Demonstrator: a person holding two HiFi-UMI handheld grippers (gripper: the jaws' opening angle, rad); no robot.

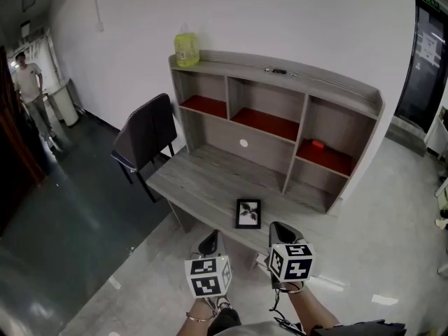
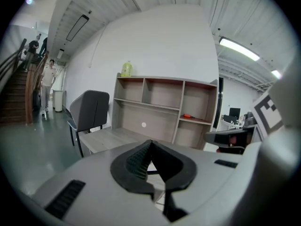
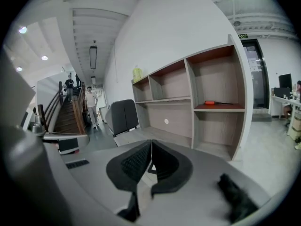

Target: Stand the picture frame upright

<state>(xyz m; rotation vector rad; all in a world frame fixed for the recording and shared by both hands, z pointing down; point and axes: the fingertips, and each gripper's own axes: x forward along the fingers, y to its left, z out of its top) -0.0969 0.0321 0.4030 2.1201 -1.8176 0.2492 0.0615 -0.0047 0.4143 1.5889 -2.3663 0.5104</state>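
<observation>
Picture frame flat on the desk, both grippers short of it.
Head view: the picture frame lies flat near the front edge of the desk, just beyond the left gripper and the right gripper. Left gripper view: jaws meet at the tips, gripping nothing; a dark edge behind them may be the frame. Right gripper view: jaws likewise closed, empty.

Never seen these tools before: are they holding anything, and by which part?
Nothing. The left gripper and right gripper are both shut, empty; the picture frame lies untouched on the desk.
</observation>
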